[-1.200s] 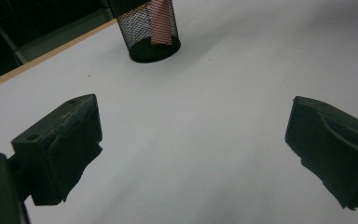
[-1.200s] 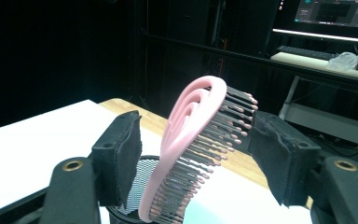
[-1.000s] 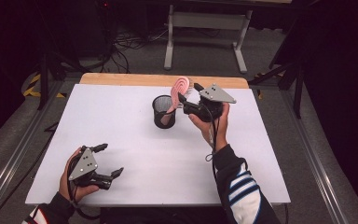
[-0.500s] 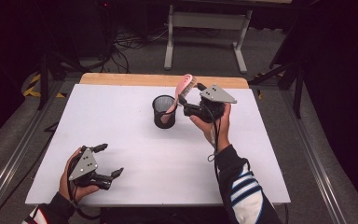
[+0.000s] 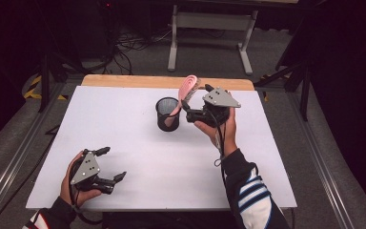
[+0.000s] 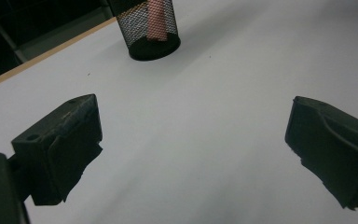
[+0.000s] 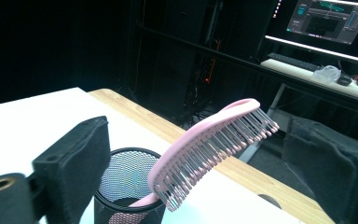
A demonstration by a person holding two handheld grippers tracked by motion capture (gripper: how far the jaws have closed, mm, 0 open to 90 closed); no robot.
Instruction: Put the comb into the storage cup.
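Nearest, the left gripper [image 5: 108, 164] rests at seven o'clock on the table [image 5: 124, 124], jaws wide and empty. Beyond, at one o'clock, the right gripper [image 5: 188, 110] is spread wide around the pink brush [image 7: 205, 144], whose handle stands tilted in the mesh cup [image 5: 167, 113].

Pink hairbrush [image 7: 205, 140]; black mesh cup [image 5: 167, 113]; white table [image 5: 138, 143]; navy-white striped sleeve [image 5: 255, 200].

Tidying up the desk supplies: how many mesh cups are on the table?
1. The black mesh cup stands far-centre on the white table, with the pink hairbrush leaning in it.
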